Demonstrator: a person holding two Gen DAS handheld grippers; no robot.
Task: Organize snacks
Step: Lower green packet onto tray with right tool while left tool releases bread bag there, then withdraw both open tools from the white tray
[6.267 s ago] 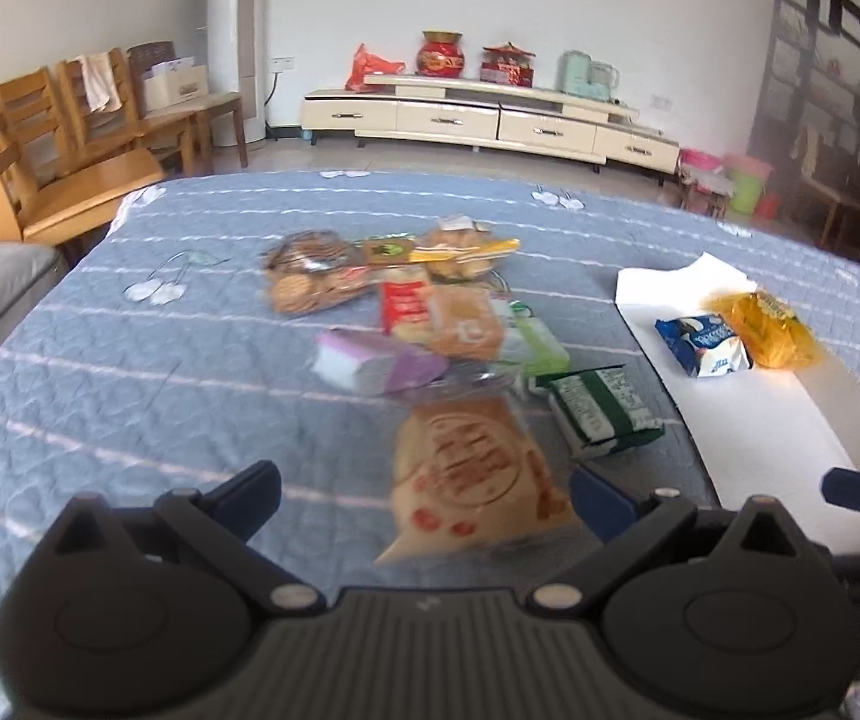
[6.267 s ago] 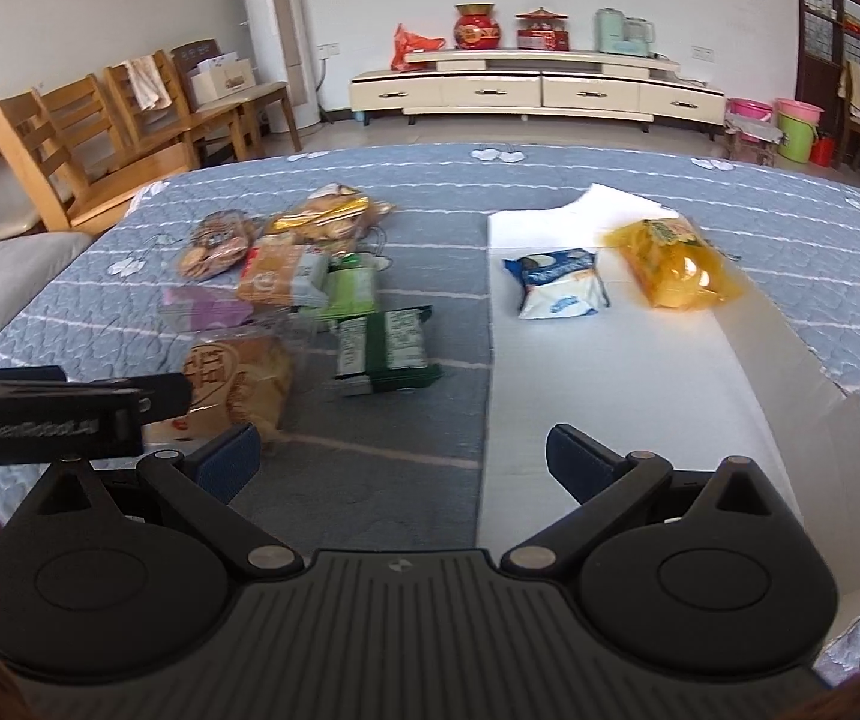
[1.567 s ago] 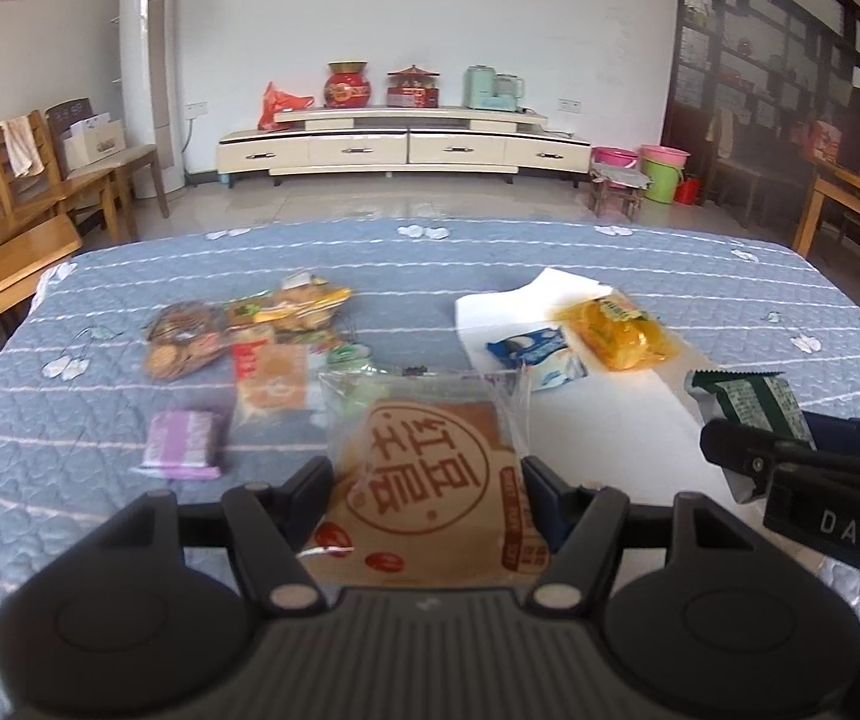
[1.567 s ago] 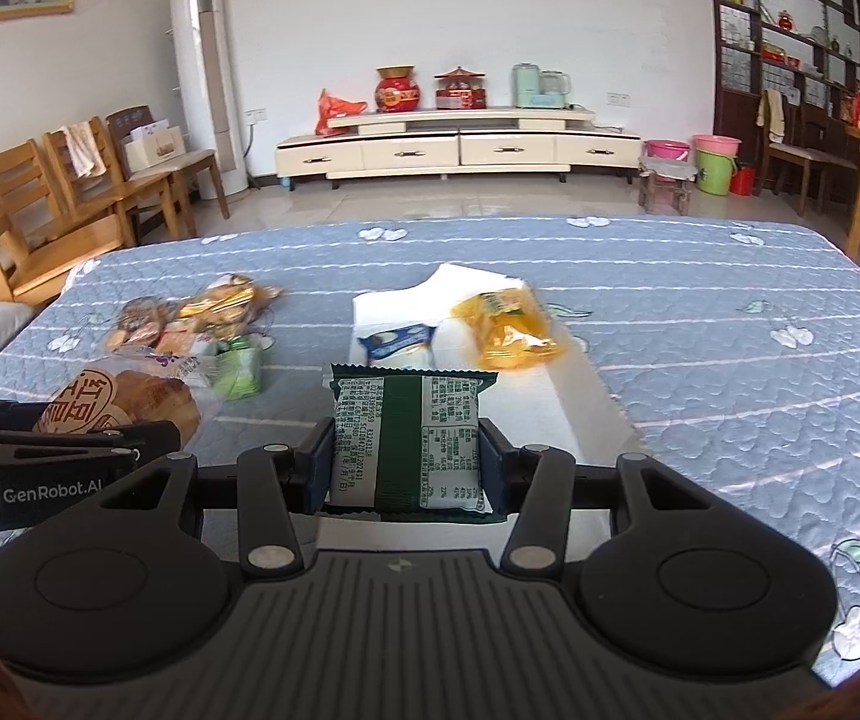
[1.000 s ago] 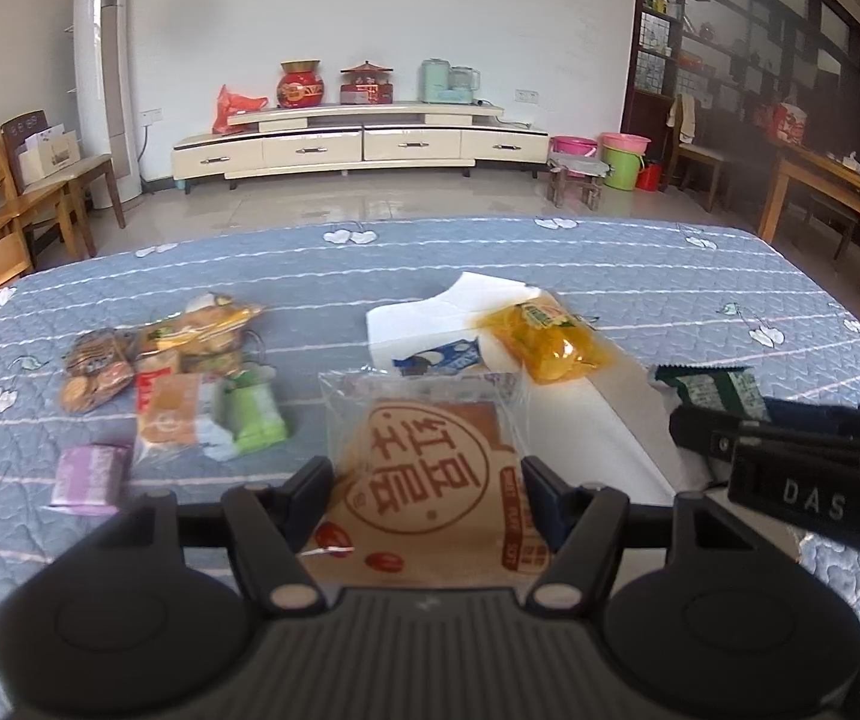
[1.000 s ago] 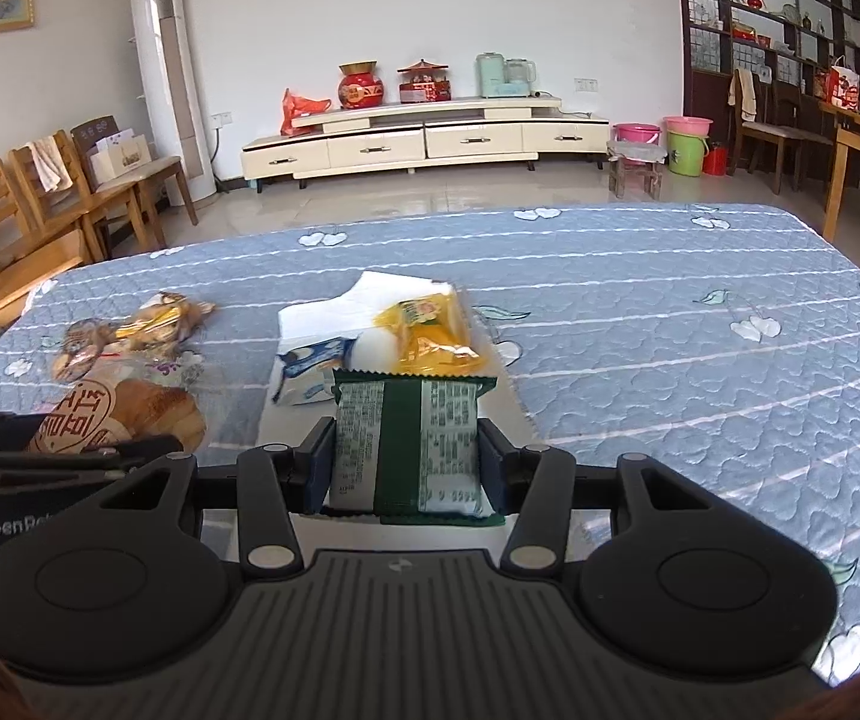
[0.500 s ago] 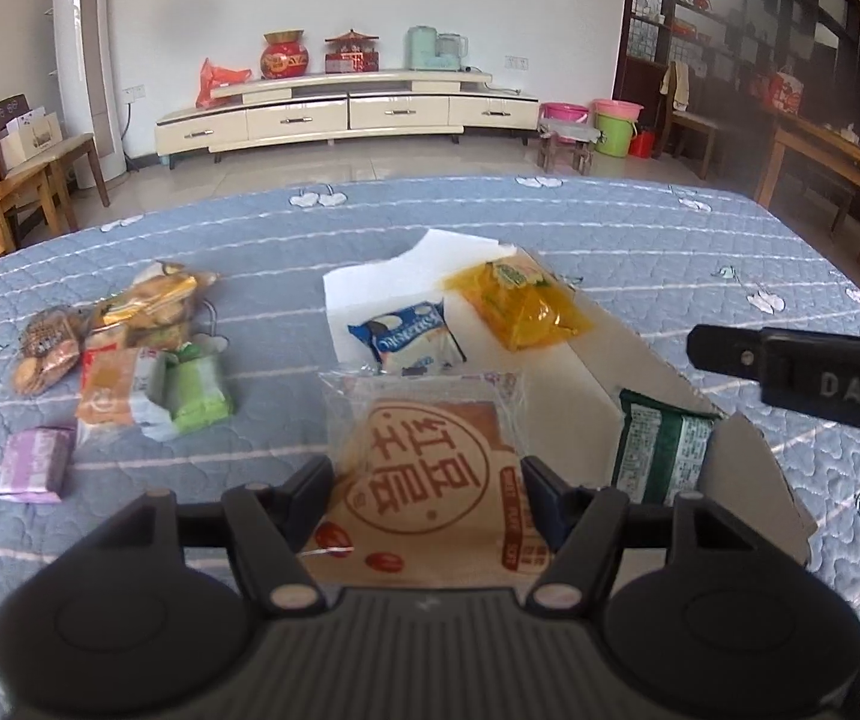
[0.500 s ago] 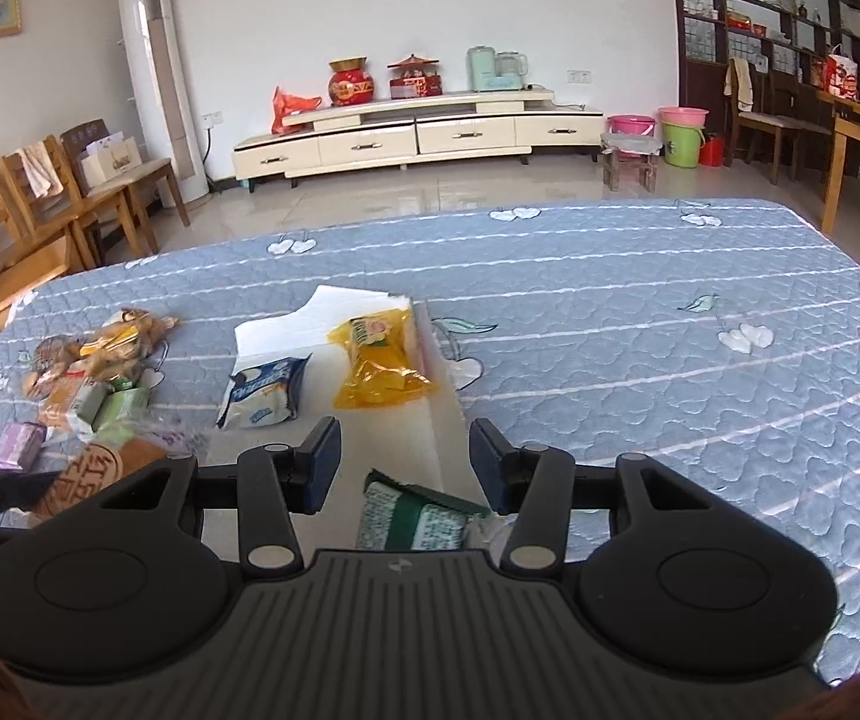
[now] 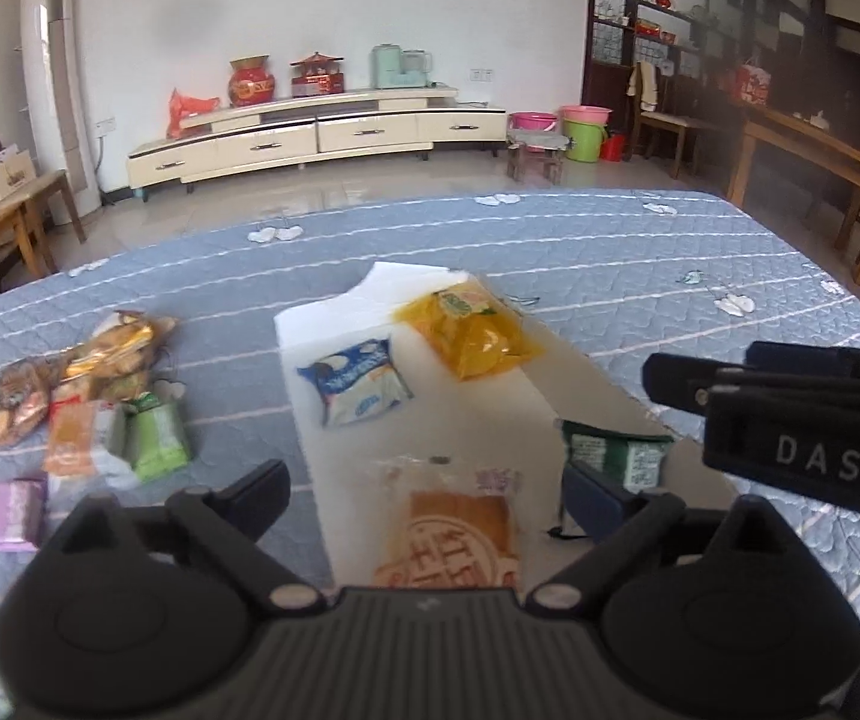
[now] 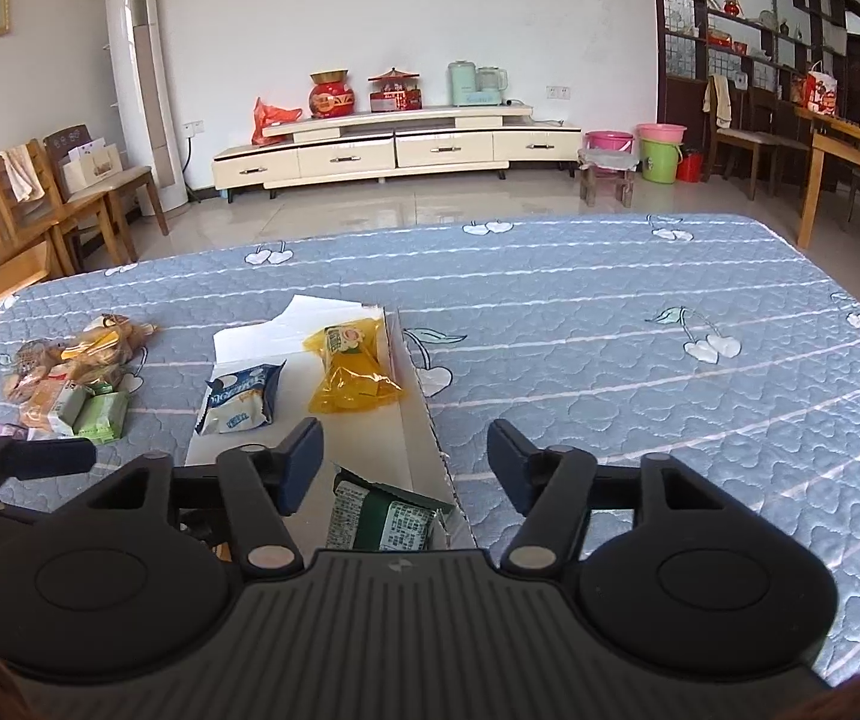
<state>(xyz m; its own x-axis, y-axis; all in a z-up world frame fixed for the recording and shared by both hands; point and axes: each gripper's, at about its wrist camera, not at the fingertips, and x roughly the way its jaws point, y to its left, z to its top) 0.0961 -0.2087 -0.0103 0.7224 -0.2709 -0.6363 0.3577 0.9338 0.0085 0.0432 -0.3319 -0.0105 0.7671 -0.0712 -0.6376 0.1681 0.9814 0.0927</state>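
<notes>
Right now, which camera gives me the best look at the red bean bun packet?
The left wrist view: the red bean bun packet lies on the white tray between the open jaws, its printed seal facing up, slightly blurred. The right wrist view shows almost nothing of it, hidden behind the gripper body.

white wall [image 10: 369, 12], cream tv cabinet [image 10: 393, 147], wooden chairs [image 10: 21, 228] left, glossy tiled floor [image 10: 369, 210].

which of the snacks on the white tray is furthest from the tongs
The yellow packet at the tray's far end. The blue-and-white packet lies nearer beside it, and the green packet and red-bean bun sit closest to the tongs.
</notes>
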